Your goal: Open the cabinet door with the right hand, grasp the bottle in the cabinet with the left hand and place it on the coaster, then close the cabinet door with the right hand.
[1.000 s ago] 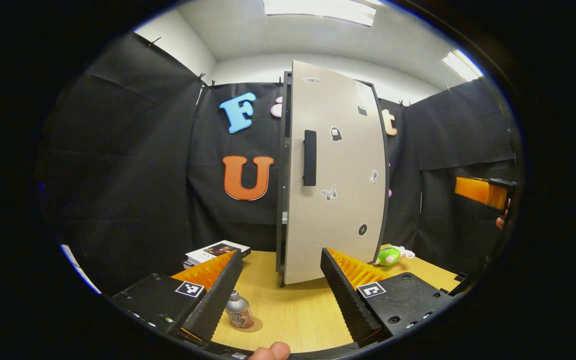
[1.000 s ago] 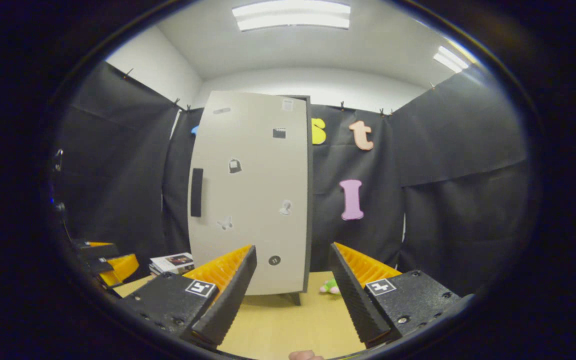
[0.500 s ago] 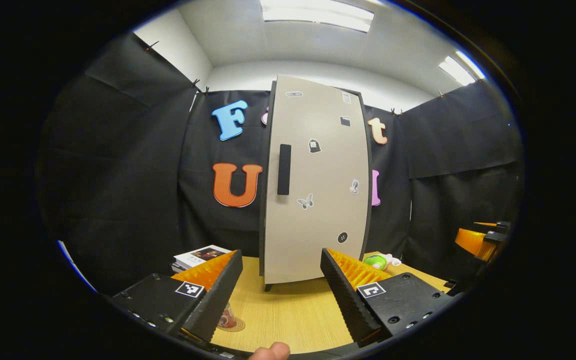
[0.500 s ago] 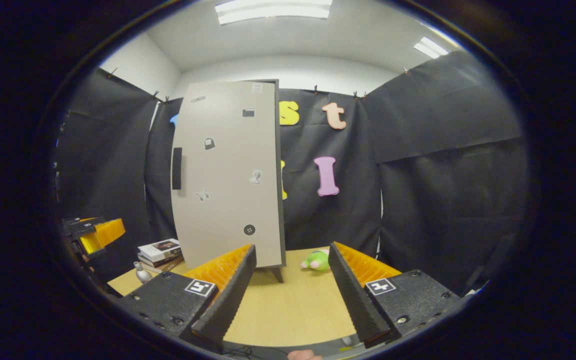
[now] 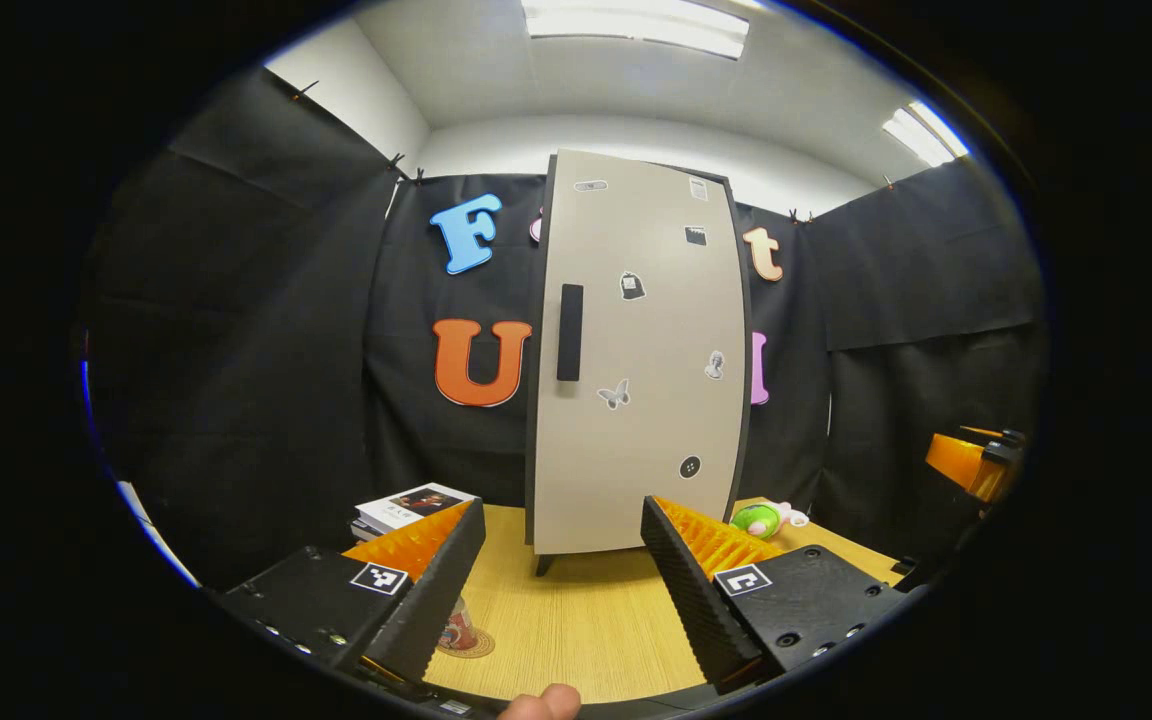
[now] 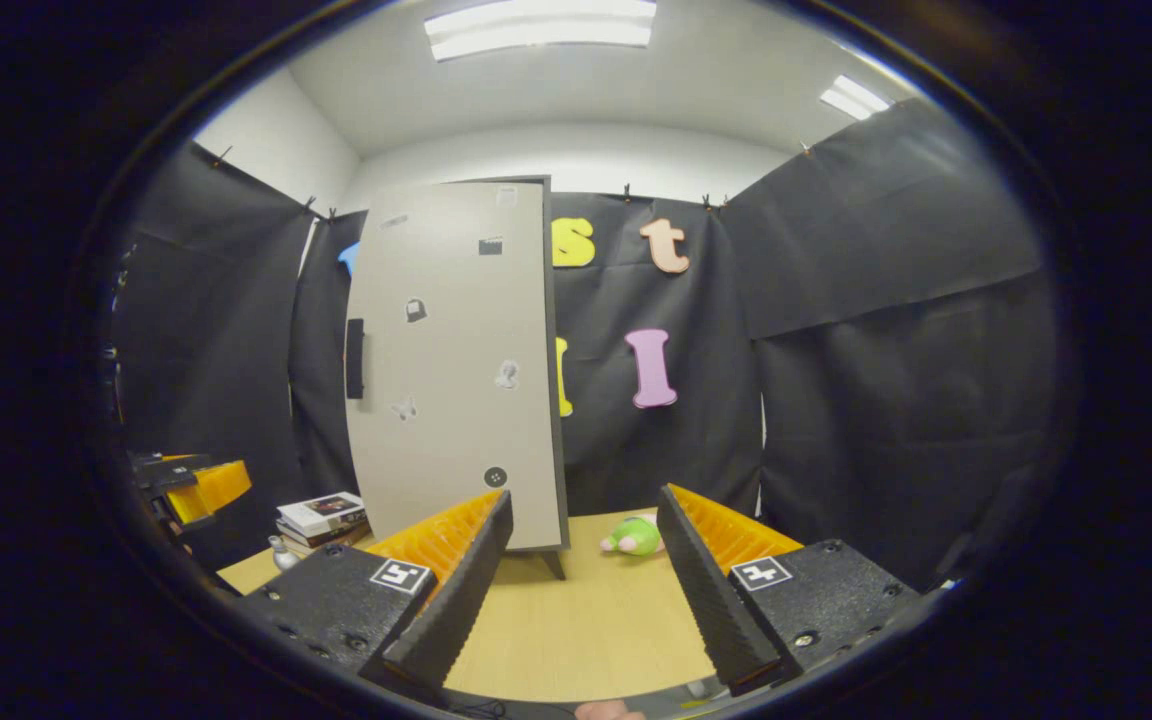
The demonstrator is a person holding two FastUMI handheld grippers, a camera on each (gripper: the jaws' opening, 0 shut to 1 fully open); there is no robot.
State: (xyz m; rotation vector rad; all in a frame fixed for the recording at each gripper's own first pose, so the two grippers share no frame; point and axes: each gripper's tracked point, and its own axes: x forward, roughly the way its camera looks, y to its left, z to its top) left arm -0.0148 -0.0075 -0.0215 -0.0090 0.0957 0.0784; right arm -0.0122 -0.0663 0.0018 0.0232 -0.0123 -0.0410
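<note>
In the left gripper view, the left gripper (image 5: 561, 575) hovers low over the table (image 5: 576, 630) with its fingers spread wide and nothing between them. Just past its left finger, the bottle (image 5: 456, 632) stands on the coaster (image 5: 471, 645); the finger hides most of it, so only its lower part shows. A fingertip (image 5: 541, 702) pokes in at the bottom edge. Farther back, a stack of books (image 5: 406, 507) lies on the left of the table and a green toy (image 5: 761, 519) on the right. Between them stands the cabinet (image 5: 636, 360), its door (image 5: 636, 400) shut flat against the frame, the dark handle (image 5: 569, 332) near its left edge. The right gripper (image 5: 971, 462) shows at the far right edge. In the right gripper view, its fingers (image 6: 456, 590) are likewise spread apart and empty, well short of the door (image 6: 451, 370). The small grey shape at the left table edge, beside the books (image 6: 321, 515), looks like the bottle (image 6: 283, 551), though it is too small to be sure.
</note>
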